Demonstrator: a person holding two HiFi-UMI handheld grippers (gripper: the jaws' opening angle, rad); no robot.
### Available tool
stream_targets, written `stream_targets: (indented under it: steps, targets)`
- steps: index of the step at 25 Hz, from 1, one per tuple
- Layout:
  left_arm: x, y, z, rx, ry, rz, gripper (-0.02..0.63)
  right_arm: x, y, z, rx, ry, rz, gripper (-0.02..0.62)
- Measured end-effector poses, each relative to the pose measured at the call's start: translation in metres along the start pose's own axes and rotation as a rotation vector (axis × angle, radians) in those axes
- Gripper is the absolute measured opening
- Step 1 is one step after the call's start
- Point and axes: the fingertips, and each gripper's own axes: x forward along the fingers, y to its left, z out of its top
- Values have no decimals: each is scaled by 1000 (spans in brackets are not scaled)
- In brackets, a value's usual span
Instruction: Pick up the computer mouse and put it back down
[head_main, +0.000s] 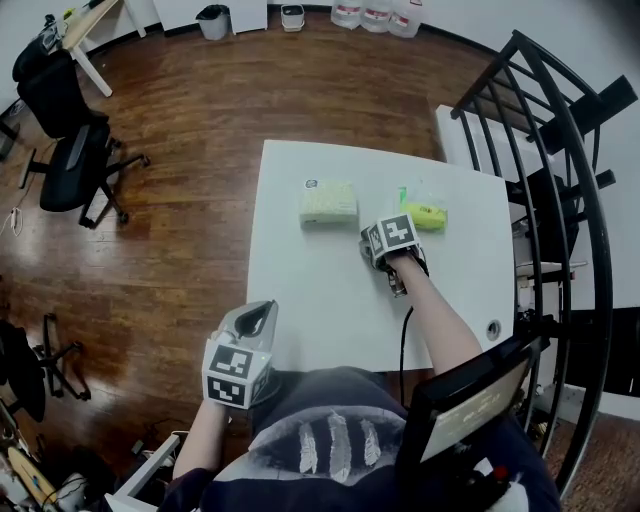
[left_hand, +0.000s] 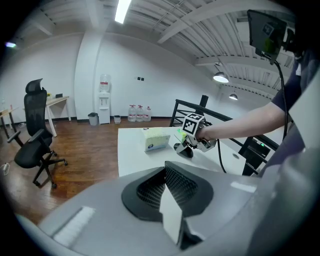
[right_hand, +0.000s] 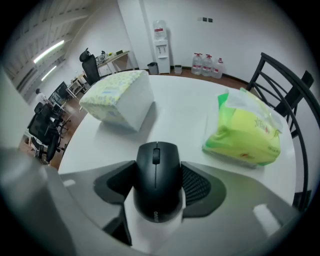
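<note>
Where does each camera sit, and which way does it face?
Head view: on the person's head, facing down at the white table; left gripper, right gripper, right forearm show.
Left gripper view: on that gripper, facing across the table; its shut jaws show.
Right gripper view: on that gripper, facing down at the computer mouse it grips.
All three share the tissue box.

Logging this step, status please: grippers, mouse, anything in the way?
Right gripper shut on mouse, low over table. Left gripper shut, empty, off the table. Tissue box and green packet beyond, clear of mouse.
</note>
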Motion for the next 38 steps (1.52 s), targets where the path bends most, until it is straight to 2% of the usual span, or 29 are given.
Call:
stream_targets:
  steps: [5,7,13,17,21,23,27,29,30,38]
  targets:
    - [0,7,1,-4,1,8,17,3,7,3,-2,8,12,303]
    - [2,5,2,-4,-1,6,17,1,9,4,4,10,25,383]
    - [8,-1,13,4,-19,-11,17,-31,7,22,-63,-23,24,383]
    - [3,-8,14,5,-17,-25,17,-61,16,29,-93,-52,67,383]
    - [-3,-16,19,23,-32,-26,17,-100,32,26,-176,-110,130,382]
    - [-6,-21,20,31,-32,-33,17,-124,41,18,-212,-153,168,356]
    - [-9,-32,15,41,-27,-48,17,-170,60,-7,-272,-234,224,201]
    - [-9,-36,14,47,-31,-50,17,-186,67,-16,-301,-271,220,59]
    - [-9,-38,15,49,-34,-51,17,-193,69,-20,-314,-284,218,8]
    - [-15,-51,17,56,-45,-45,17,-222,90,-56,-321,-341,291,3]
